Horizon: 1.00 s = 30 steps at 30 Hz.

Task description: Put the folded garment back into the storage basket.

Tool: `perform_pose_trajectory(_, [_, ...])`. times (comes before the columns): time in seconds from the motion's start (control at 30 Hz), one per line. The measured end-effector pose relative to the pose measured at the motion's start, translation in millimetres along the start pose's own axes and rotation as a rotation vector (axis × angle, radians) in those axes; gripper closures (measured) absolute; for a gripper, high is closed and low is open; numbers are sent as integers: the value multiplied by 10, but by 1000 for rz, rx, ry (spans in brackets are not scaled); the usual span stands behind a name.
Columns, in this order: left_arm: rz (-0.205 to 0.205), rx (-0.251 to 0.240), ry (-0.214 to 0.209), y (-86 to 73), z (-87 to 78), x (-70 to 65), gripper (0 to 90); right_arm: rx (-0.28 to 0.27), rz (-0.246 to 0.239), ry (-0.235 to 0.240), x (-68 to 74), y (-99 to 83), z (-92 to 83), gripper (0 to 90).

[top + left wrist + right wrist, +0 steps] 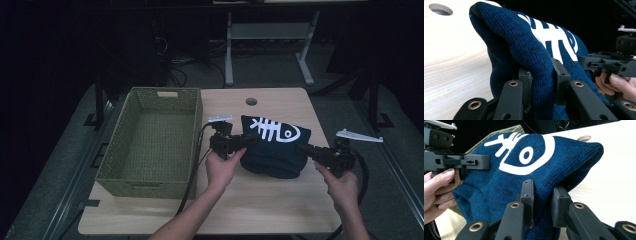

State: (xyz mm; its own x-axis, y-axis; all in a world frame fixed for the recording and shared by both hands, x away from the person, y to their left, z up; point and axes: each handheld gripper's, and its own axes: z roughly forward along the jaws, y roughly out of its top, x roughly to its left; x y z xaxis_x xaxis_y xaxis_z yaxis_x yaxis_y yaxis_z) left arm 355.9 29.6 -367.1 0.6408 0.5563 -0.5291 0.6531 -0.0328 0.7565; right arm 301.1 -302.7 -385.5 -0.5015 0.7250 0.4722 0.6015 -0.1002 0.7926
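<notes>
L claw (pixel 541 77) clamping navy fish-bone sweater (pixel 274 145) at its L edge | R claw (pixel 543 197) pinching R edge | sweater lying folded on bench (pixel 270 200), beside green wicker basket (pixel 150 145) | knit looking soft, floppy, light: grip edges, expect sag.

High view looks down; gripper views closely share the sweater (pixel 274 145).

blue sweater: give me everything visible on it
The sweater is a navy knit, folded into a thick bundle, with a white fish-skeleton print on top. It rests on the wooden table, right of the green basket. The left tongs and right tongs each pinch a fold at opposite edges.
</notes>
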Motion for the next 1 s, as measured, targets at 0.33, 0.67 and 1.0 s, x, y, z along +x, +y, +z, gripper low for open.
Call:
perform_pose_trajectory(0.33, [6,-16,-3,185,-259,51,736,-2,31,61,147,175,129,744])
perform_pose_trajectory(0.67, [-7,-30,-12,263,-431,156,736,29,-21,56,332,344,265,744])
perform_pose_trajectory(1.0, [-22,-40,-14,334,-638,224,734,32,-16,91,444,417,387,744])
